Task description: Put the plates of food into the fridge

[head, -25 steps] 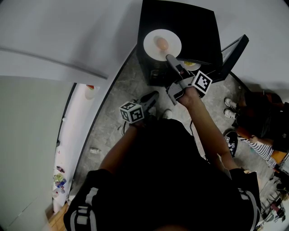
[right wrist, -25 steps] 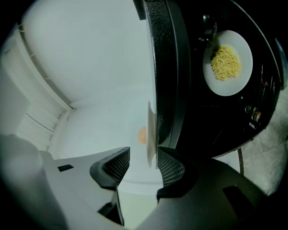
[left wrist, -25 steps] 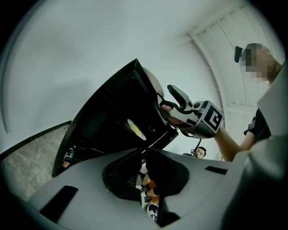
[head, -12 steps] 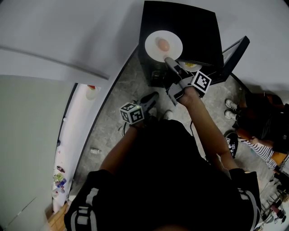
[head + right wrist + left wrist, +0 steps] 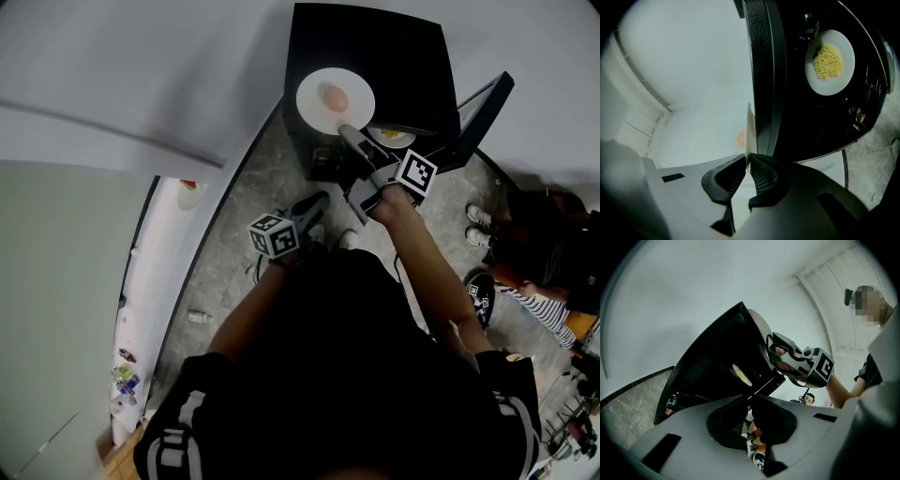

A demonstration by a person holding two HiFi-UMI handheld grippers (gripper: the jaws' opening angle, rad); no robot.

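— What colours do we see here?
— A black fridge (image 5: 394,56). The plate (image 5: 314,111) is white, and its food (image 5: 335,97) is pinkish-orange.
— And the second plate (image 5: 835,84)?
— White as well, with a yellow, crumbly heap (image 5: 828,61).
— Any patterns we can name?
— Two marker cubes (image 5: 417,174) (image 5: 274,233) — black squares on white. The floor (image 5: 234,234) is grey and speckled, and the shirt (image 5: 337,375) is black with white stripes on the sleeve (image 5: 187,412).

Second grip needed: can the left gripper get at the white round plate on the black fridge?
Probably yes: the left gripper hangs empty before the black fridge; the right gripper has just been closing its jaws on only the near rim of the white round plate.
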